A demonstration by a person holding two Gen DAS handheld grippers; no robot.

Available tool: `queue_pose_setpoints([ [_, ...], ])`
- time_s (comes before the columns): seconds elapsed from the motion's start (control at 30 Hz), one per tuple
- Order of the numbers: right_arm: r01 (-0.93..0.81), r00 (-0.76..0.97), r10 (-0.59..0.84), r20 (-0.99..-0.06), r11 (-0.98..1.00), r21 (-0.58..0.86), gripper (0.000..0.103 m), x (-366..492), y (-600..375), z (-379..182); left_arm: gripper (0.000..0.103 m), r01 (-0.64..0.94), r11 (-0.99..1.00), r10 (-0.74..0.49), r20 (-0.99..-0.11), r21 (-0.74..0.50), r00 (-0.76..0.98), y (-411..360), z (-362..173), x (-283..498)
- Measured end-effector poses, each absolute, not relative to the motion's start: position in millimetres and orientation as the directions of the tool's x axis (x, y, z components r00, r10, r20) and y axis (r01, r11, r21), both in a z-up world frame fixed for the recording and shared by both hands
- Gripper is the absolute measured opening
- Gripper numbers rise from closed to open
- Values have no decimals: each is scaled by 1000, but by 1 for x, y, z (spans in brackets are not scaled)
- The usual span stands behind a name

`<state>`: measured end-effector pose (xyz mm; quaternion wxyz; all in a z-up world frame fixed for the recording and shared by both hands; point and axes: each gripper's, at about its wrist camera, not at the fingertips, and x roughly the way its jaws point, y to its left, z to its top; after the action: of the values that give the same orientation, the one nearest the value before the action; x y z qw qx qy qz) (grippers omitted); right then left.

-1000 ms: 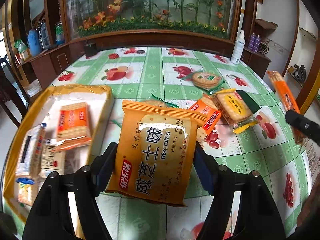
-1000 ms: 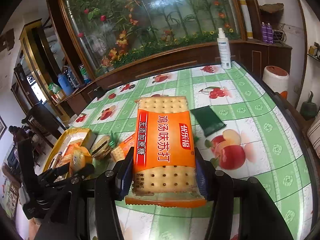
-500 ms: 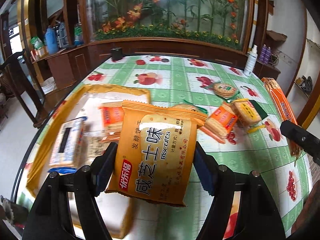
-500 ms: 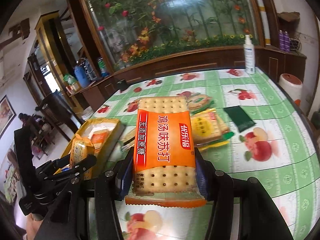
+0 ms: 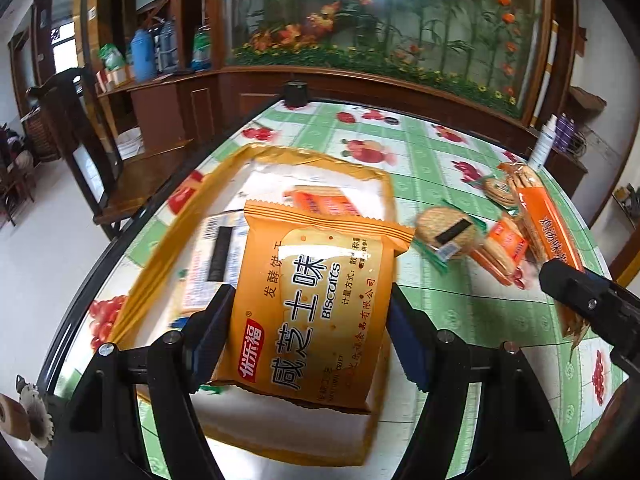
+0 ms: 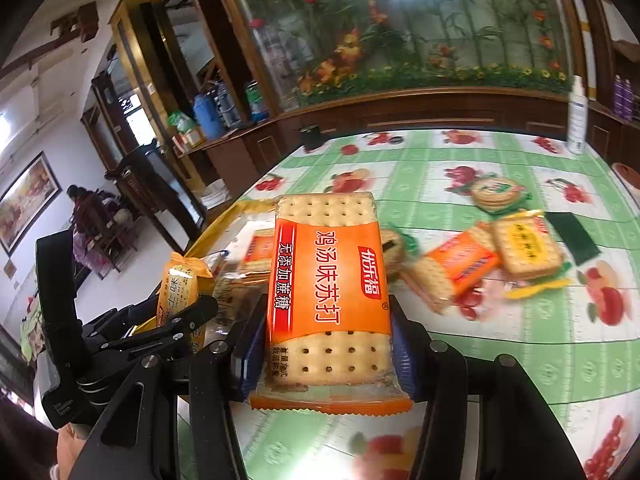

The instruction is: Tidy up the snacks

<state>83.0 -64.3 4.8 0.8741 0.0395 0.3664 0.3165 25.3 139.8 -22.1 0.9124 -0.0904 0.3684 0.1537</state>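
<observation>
Two snack packets are held up, one in each of my tongs. My left gripper (image 5: pixel 308 332) is clamped by its blue pads on a yellow-orange foil packet of biscuits (image 5: pixel 316 300), which fills the centre of the left wrist view. Behind and below it lies a shallow yellow cardboard tray with a white floor (image 5: pixel 192 216), already holding a few wrapped packets, blurred. My right gripper (image 6: pixel 326 354) is clamped on an orange-banded clear packet of square soda crackers (image 6: pixel 328 292), upright in the middle of the right wrist view. The same tray shows at the left of that view, behind the cracker packet.

At centre right of the right wrist view, loose snacks lie on the green-and-white fruit-print tablecloth (image 6: pixel 500 344): a small orange cracker packet (image 6: pixel 460 266), a yellow sandwich-biscuit packet (image 6: pixel 526 246), a round biscuit packet (image 6: pixel 496 192) and a dark green sachet (image 6: pixel 572 236). A white spray bottle (image 6: pixel 577 116) stands at the upper right edge.
</observation>
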Motion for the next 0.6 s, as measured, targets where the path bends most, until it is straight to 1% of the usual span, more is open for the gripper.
queue_pose_setpoints([
  [0.33,-592,466,625,-626,746,304,54,89,3,0,73,-392,917,227,-713,-73,663,171,-31,14],
  [0.6,-599,433,627,-647,737,313,54,116,44,-9,73,-404,911,220,-726,-86,651,183,-37,16],
])
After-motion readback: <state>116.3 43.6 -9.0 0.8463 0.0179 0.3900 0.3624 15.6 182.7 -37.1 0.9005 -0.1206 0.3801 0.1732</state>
